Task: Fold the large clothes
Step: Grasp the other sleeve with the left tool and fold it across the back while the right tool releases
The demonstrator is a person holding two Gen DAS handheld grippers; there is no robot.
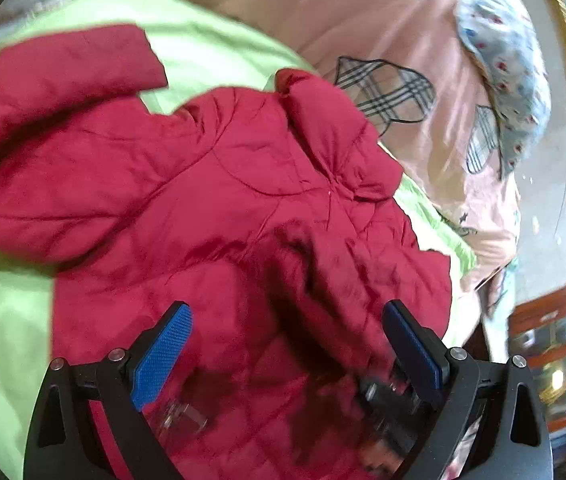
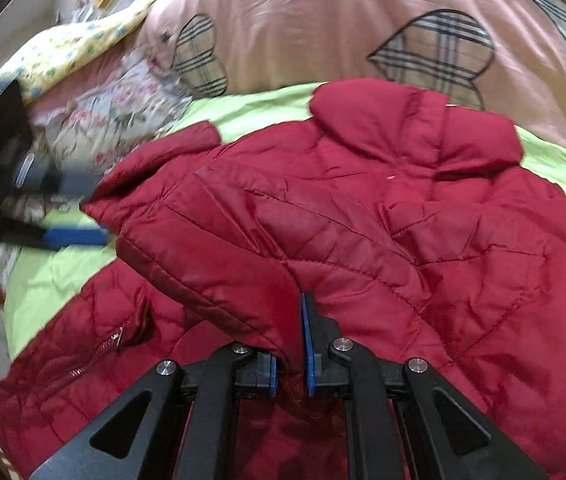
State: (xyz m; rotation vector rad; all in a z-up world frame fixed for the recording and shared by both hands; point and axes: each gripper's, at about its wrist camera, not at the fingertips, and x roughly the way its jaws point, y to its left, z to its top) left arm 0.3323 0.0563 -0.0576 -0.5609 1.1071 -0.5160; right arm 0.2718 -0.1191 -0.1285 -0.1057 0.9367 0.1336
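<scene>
A red quilted jacket (image 1: 211, 200) lies spread on a light green sheet (image 1: 203, 52), collar toward the pink duvet. My left gripper (image 1: 287, 320) is open with blue pads, hovering just above the jacket body, holding nothing. In the right wrist view the same jacket (image 2: 363, 216) fills the middle. My right gripper (image 2: 297, 336) is shut on a fold of the jacket's sleeve, which is drawn across the body. The left gripper (image 2: 63, 216) shows blurred at the jacket's left edge, near the other sleeve.
A pink duvet (image 2: 323, 20) with plaid heart patches lies behind the jacket. A floral pillow (image 1: 499, 60) and floral bedding (image 2: 115, 108) sit at the sides. The bed edge, floor and a wooden shelf (image 1: 555, 344) are at right.
</scene>
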